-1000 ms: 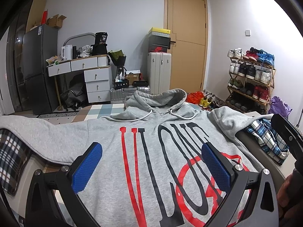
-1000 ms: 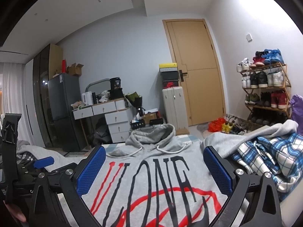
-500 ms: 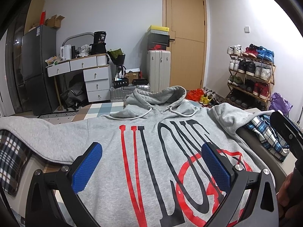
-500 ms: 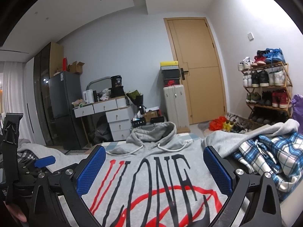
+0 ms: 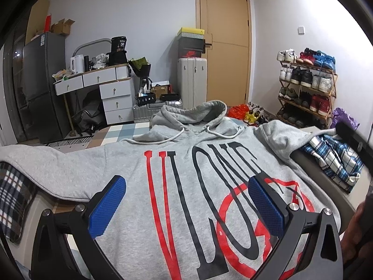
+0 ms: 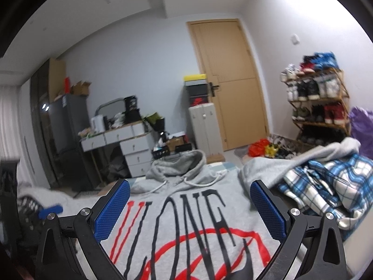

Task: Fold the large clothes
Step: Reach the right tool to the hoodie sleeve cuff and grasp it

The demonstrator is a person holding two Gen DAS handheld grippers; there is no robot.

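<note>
Grippers, left (image 5: 186, 200) and right (image 6: 190, 205), stay wide, now nearer the hoodie (image 5: 200, 186).

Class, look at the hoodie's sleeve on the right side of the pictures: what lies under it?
The grey hoodie drapes its right-hand sleeve over a blue-and-white plaid garment. Only the plaid's near part shows; how far it runs beneath the sleeve is covered.
</note>
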